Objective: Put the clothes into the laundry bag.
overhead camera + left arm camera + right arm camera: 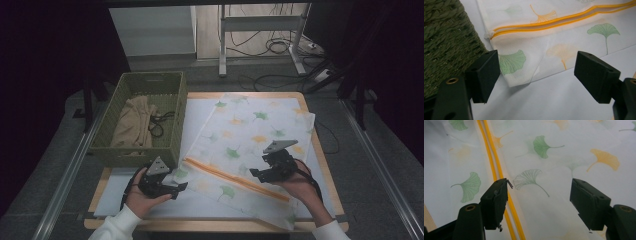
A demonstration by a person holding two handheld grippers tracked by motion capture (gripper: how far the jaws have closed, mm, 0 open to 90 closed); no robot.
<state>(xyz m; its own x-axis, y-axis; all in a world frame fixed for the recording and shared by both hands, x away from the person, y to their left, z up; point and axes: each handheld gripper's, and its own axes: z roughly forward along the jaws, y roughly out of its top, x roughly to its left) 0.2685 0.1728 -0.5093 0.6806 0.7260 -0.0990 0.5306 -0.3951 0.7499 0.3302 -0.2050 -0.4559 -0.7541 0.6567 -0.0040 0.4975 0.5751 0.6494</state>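
A white mesh bag point(250, 135) printed with green and orange ginkgo leaves lies flat on the table, its orange zipper point(235, 180) running diagonally near the front. My left gripper point(175, 189) is open at the bag's front-left corner point(516, 75), which lies between its jaws beside the basket. My right gripper point(256, 175) is open over the bag just right of the zipper point(496, 167), with nothing held. In the right gripper view the small zipper pull point(509, 183) shows at the left jaw's tip.
A green woven basket point(175, 120) stands at the table's left, holding a tan cloth point(132, 122) and a black cord point(157, 122). A white sheet point(195, 115) covers the wooden tabletop point(330, 170). Cables and a desk frame point(260, 30) lie on the floor beyond.
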